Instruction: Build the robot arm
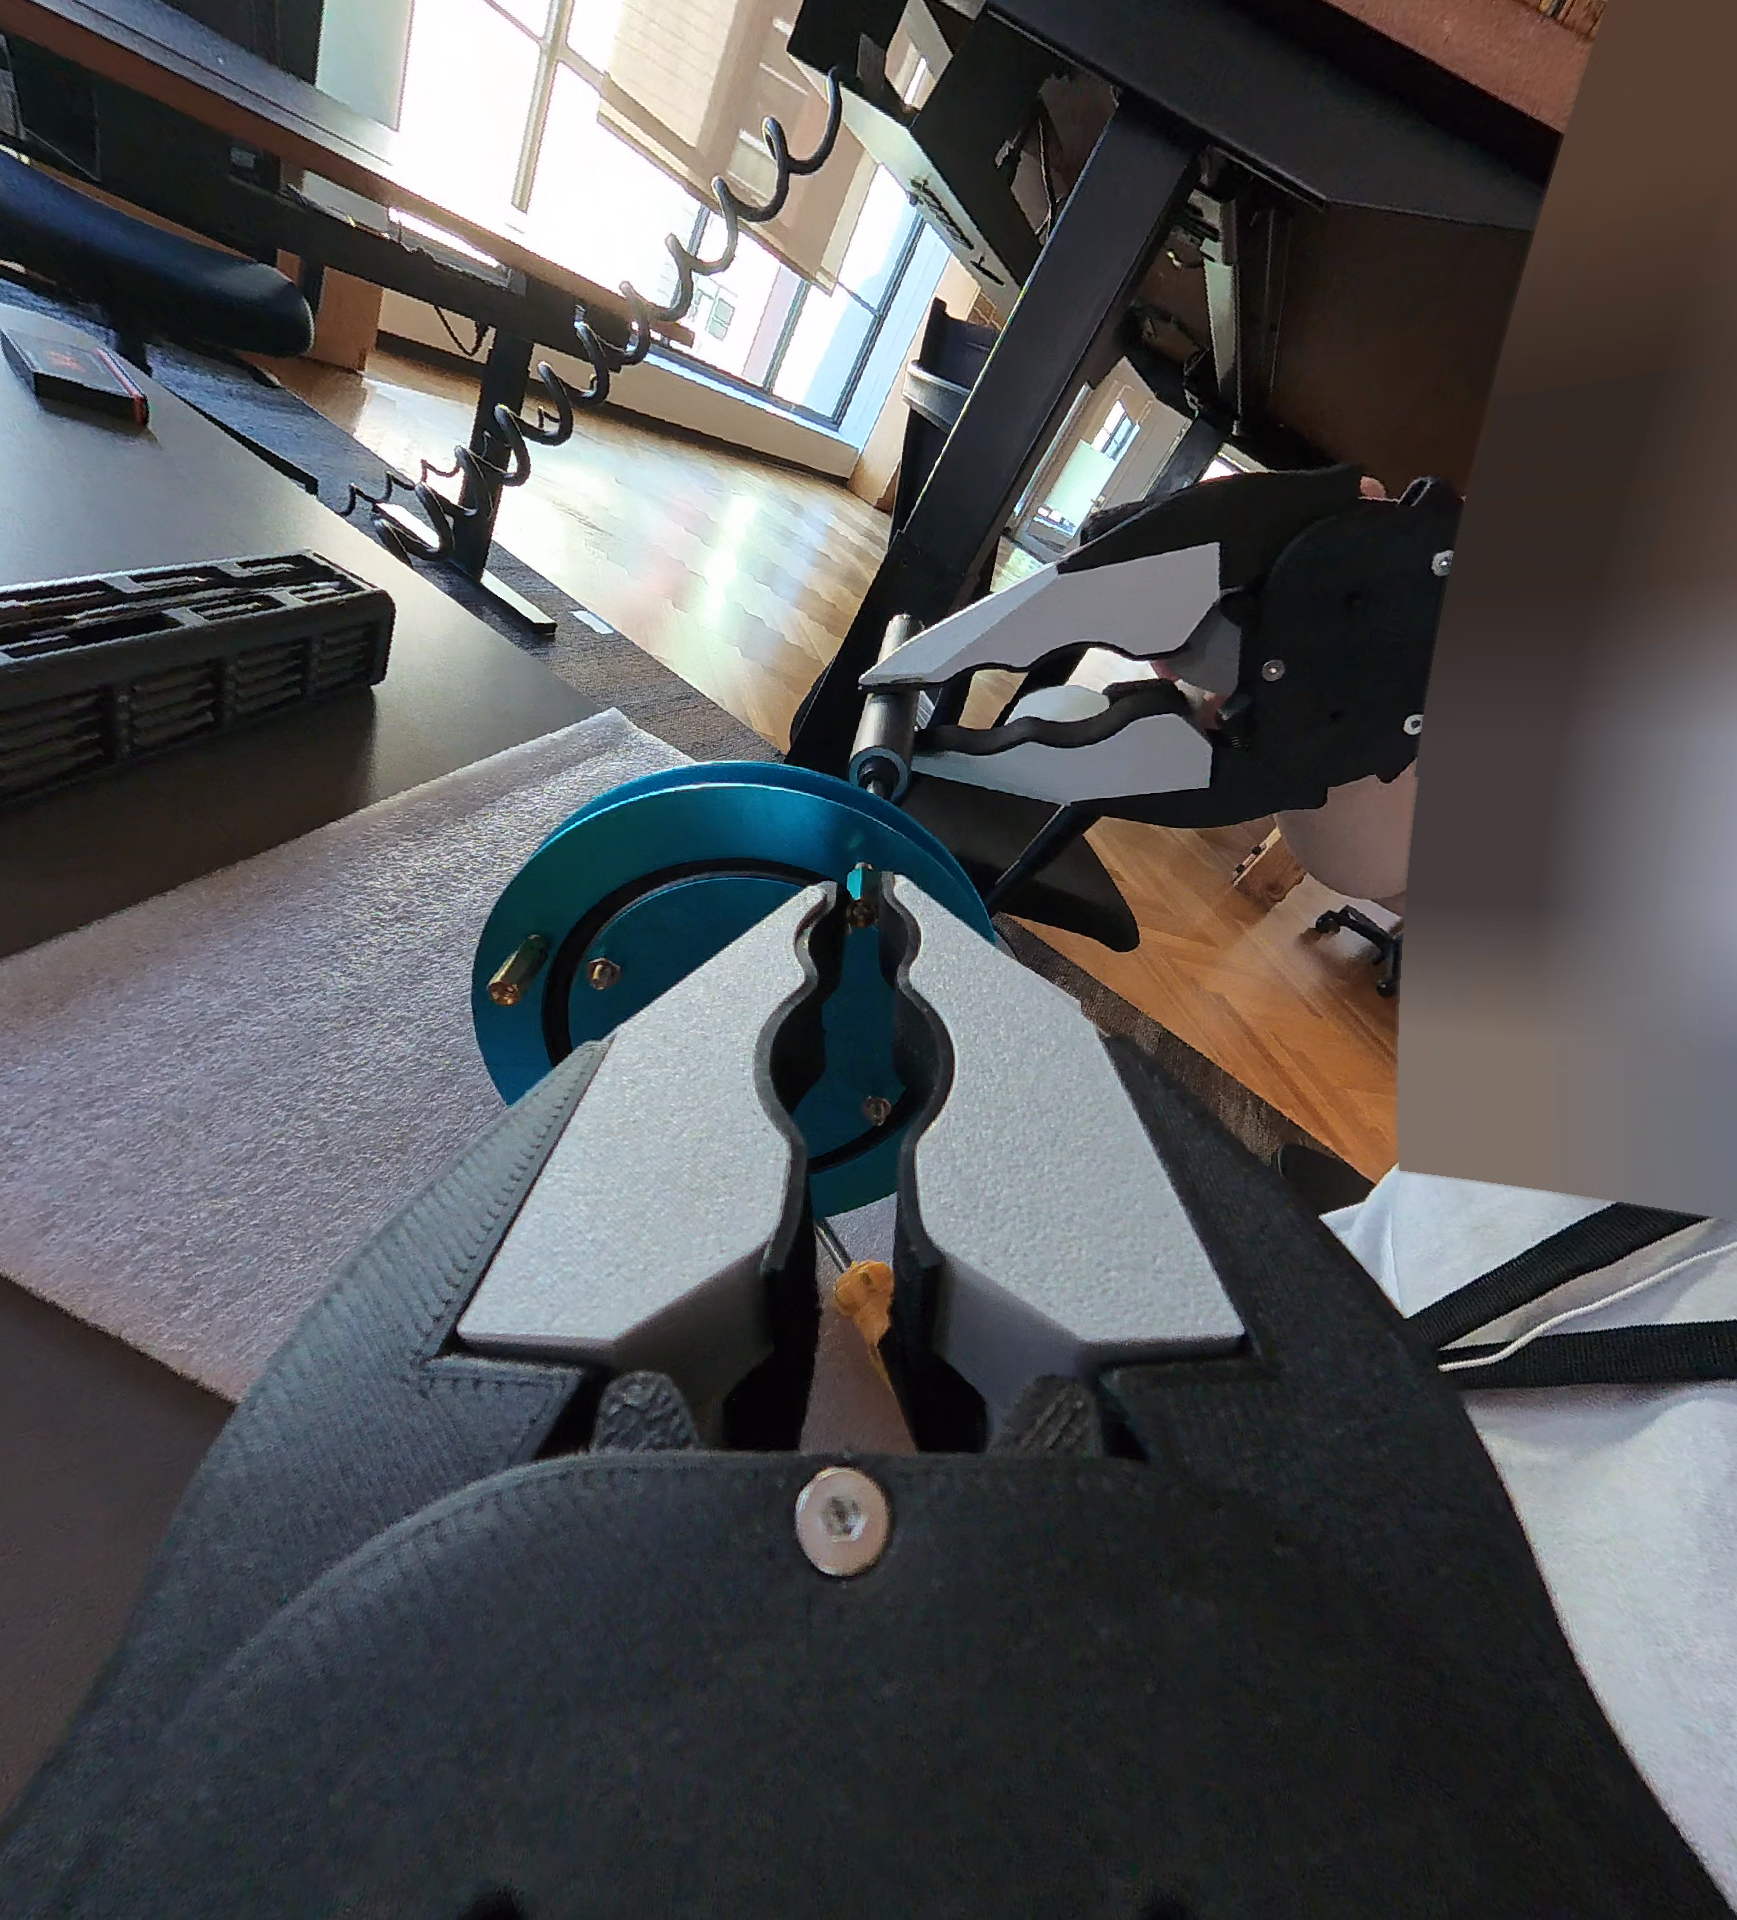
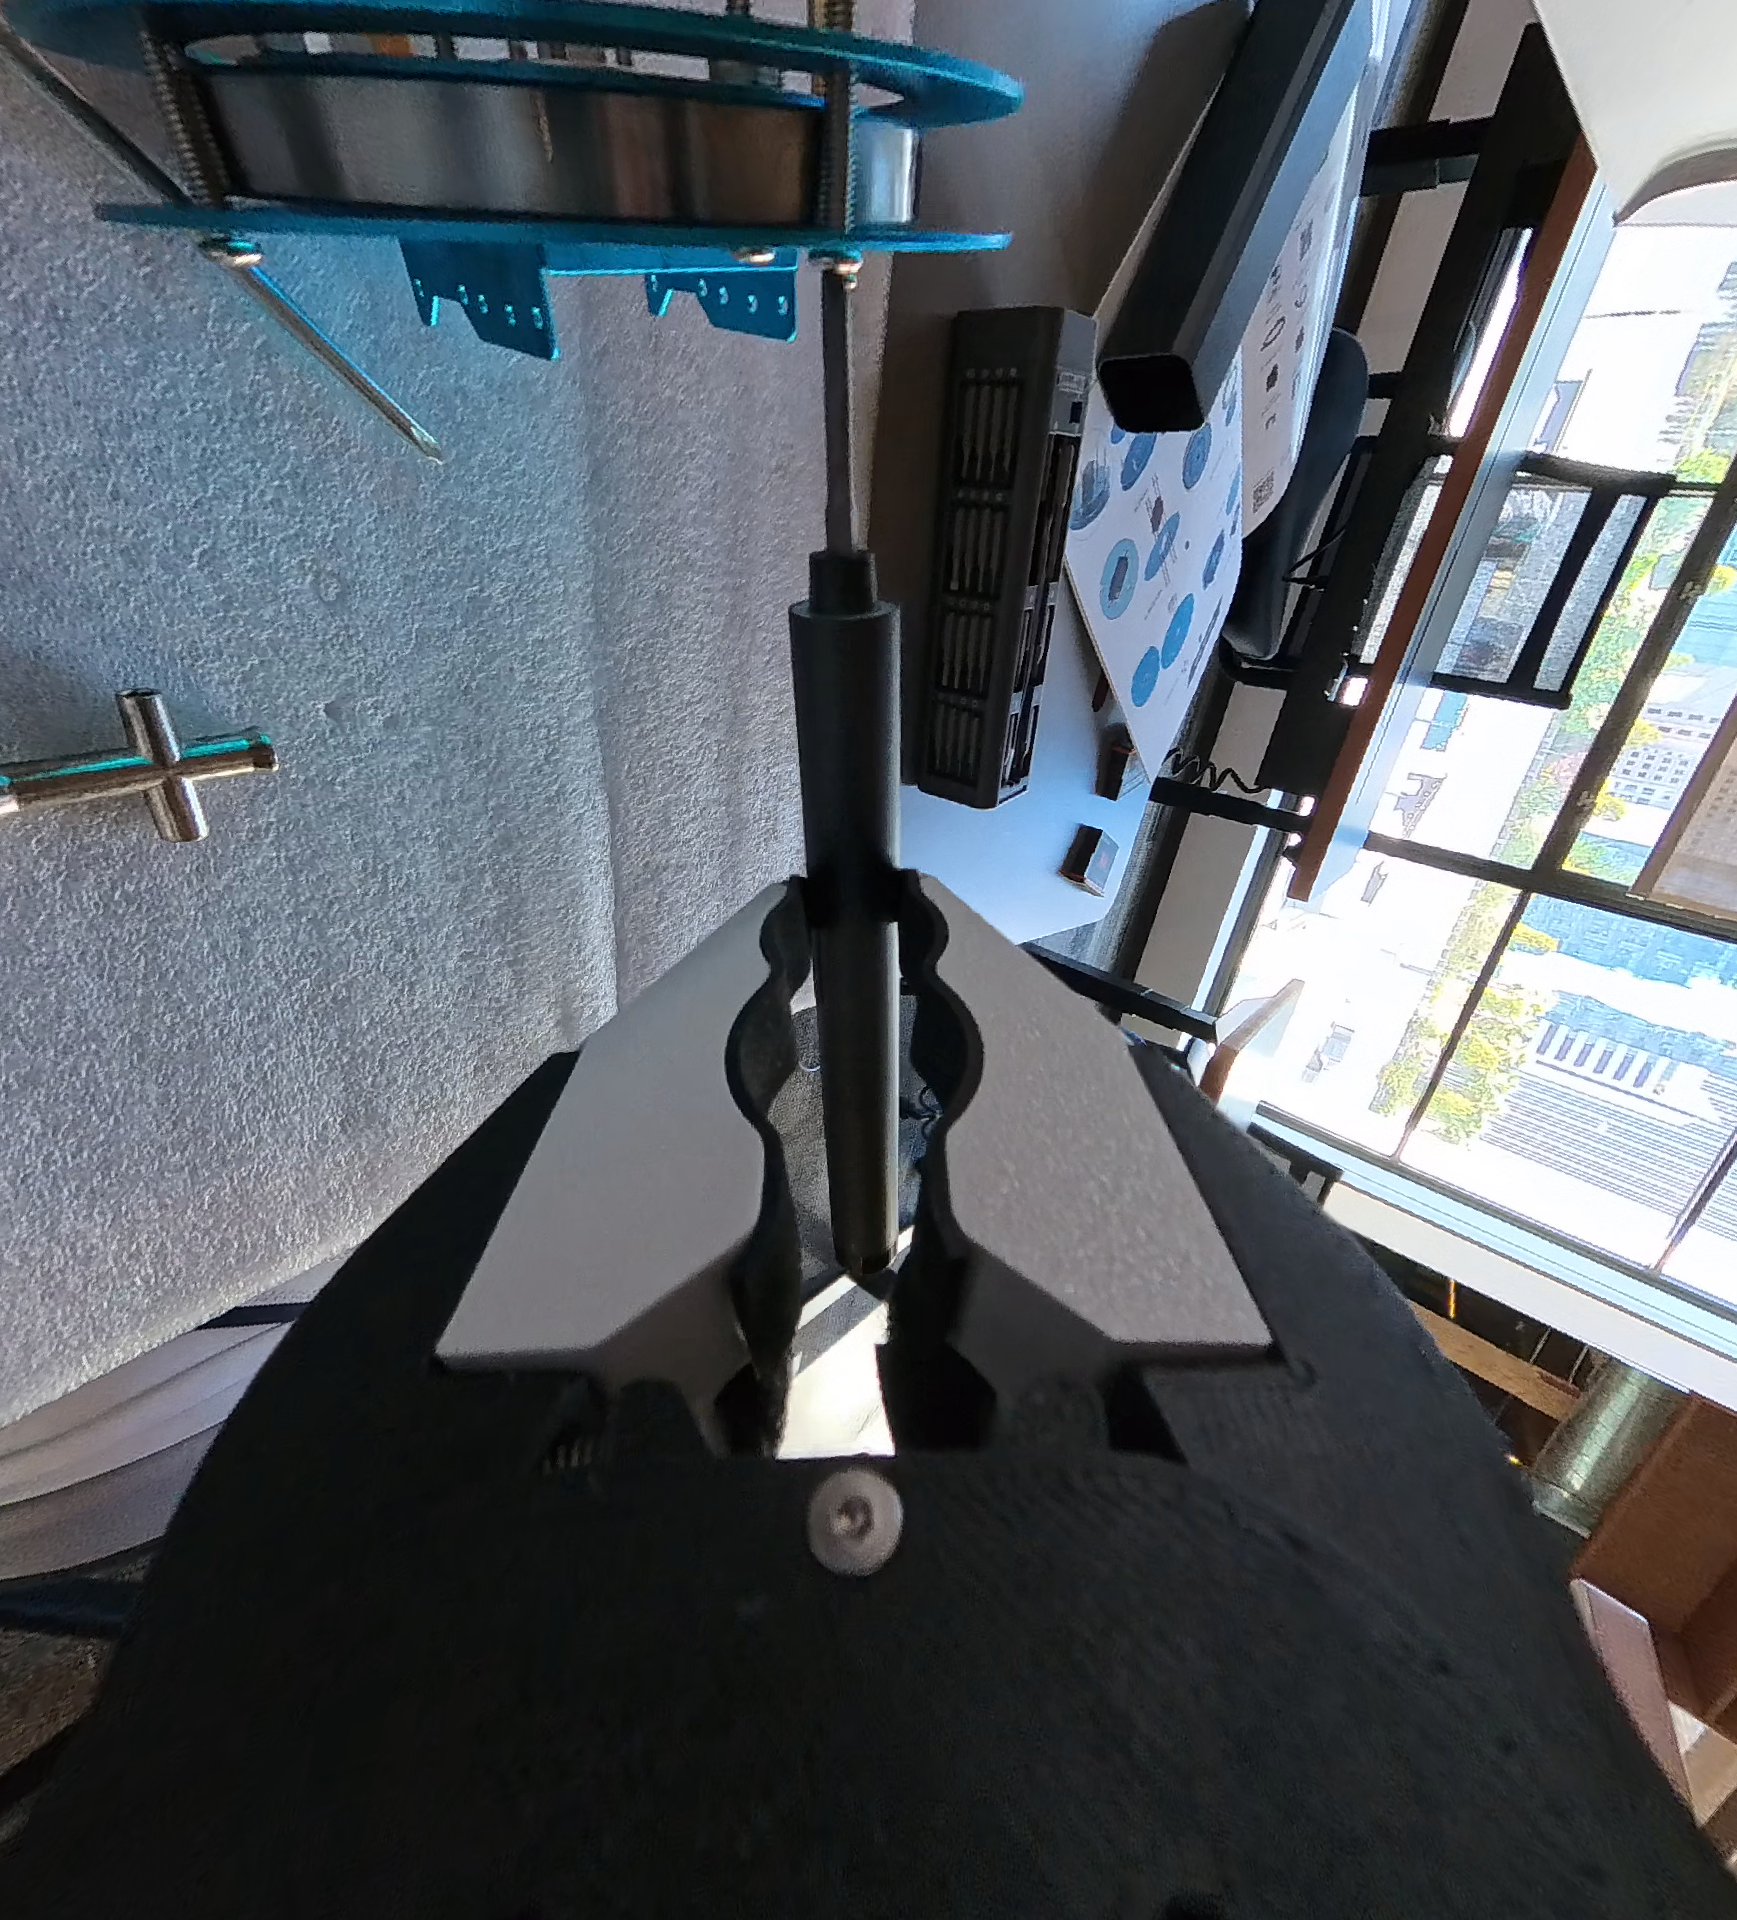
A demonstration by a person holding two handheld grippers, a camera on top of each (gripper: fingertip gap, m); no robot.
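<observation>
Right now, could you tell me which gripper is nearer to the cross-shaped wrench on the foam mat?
Right. The right gripper, shut on the screwdriver, is beside the cross-shaped wrench; the left gripper grips the blue disc assembly, wrench unseen.

Left gripper [image 1: 859,914] reaches forward, fingers nearly closed together; right gripper [image 2: 848,894] is turned sideways, fingers closed.

Both wrist cams close-up, sharing blue disc assy [image 1: 739,831].
</observation>
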